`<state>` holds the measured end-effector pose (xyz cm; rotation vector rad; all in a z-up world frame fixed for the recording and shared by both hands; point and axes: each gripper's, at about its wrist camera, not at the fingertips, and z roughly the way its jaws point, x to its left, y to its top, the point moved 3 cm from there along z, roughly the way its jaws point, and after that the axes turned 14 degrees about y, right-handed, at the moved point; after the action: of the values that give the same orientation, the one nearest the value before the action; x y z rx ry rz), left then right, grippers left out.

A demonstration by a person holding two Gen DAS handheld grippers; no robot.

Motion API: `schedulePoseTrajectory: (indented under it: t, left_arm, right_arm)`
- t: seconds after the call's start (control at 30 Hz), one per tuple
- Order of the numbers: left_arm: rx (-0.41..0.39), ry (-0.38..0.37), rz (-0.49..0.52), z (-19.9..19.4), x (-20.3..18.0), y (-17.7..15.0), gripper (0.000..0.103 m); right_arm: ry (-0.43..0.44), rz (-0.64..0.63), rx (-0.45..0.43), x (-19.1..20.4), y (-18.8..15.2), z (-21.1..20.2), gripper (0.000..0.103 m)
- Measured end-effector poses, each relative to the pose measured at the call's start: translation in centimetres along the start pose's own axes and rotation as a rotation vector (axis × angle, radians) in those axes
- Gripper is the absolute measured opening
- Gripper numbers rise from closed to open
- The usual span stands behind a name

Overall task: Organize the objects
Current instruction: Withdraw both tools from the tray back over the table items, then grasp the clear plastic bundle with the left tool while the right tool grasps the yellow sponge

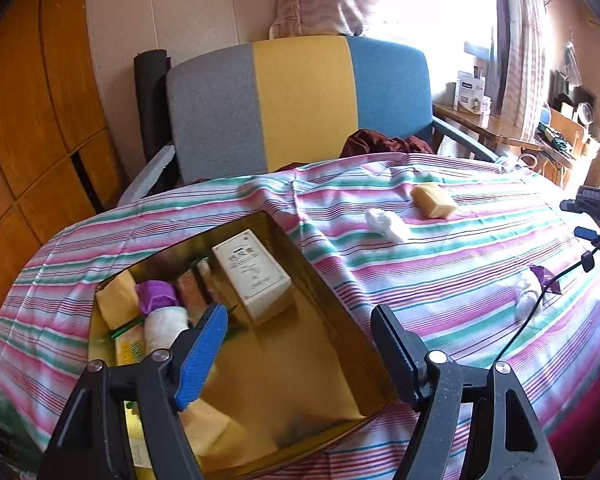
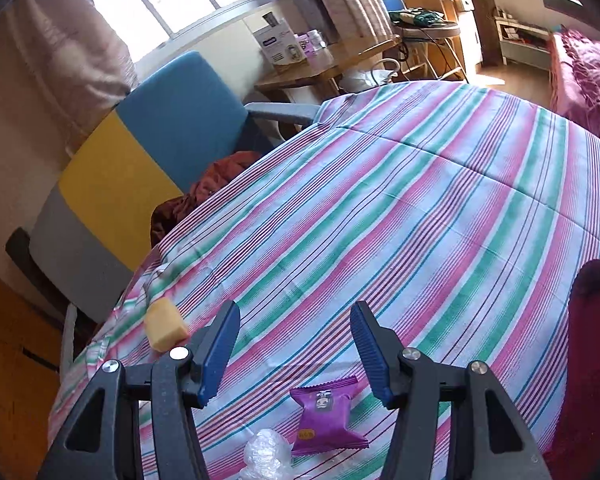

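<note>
Partly done, by the look of it: gold tray (image 1: 331, 360) already loaded with a white printed carton (image 1: 252, 276), a purple wrapped piece (image 1: 156, 296), a white wrapped roll (image 1: 166, 326) and yellow blocks, all packed toward the far-left corner; near half of the tray floor bare. Positioned directly under and ahead of the left gripper (image 1: 300, 324), jaws apart and empty, nothing between the ribbed blue pads. Left to collect, judging from the striped cloth (image 1: 439, 280): a yellow sponge-like block (image 1: 433, 200) and a crumpled white wrapper (image 1: 385, 222) well ahead and to the right of the left gripper, plus a purple sachet (image 2: 325, 416) and a clear crinkled film bundle (image 2: 266, 454). Sachet lying flat just below and between the fingers of the right gripper (image 2: 296, 352), jaws apart, pads not touching it; film bundle just beside it, toward the left finger. Tray surface glossy, mirror-like, rigid, rectangular; carton matte, sharp-edged; sachet thin foil with crimped ends; block soft-looking, rounded corners; cloth woven, creased, striped pink, green and white
</note>
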<state>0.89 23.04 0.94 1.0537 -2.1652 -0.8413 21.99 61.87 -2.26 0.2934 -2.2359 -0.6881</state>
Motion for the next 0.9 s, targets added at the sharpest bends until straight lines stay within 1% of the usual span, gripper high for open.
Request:
schedulePoseTrajectory:
  t: [0.07, 0.2, 0.3, 0.43, 0.57, 0.67, 0.77, 0.9]
  left_arm:
    - [0.006, -0.021, 0.006, 0.1, -0.8, 0.4, 0.075]
    - [0.011, -0.070, 0.008, 0.5, -2.3, 1.8, 0.075]
    - [0.043, -0.121, -0.015, 1.4, -3.4, 3.1, 0.075]
    - [0.086, -0.176, -0.018, 3.2, -5.5, 4.5, 0.075]
    - [0.162, -0.213, -0.036, 5.9, -7.7, 5.7, 0.074]
    - [0.198, -0.216, -0.044, 8.2, -9.2, 6.7, 0.072]
    - [0.244, -0.209, -0.054, 11.1, -10.7, 7.4, 0.071]
    - [0.337, -0.225, -0.127, 15.5, -12.0, 8.2, 0.071]
  right_arm:
    - [0.004, 0.015, -0.005, -0.4, 0.1, -0.2, 0.058]
    - [0.026, 0.002, 0.026, 0.1, -0.1, 0.3, 0.058]
    - [0.046, -0.025, 0.056, 0.9, -0.5, 0.8, 0.058]
    - [0.071, -0.068, 0.100, 2.0, -1.2, 1.5, 0.058]
    - [0.089, -0.125, 0.148, 3.3, -2.2, 2.3, 0.058]
    - [0.102, -0.152, 0.173, 3.9, -2.7, 2.7, 0.058]
    - [0.107, -0.151, 0.182, 4.0, -2.8, 2.8, 0.058]
    - [0.110, -0.127, 0.188, 3.6, -2.8, 3.0, 0.058]
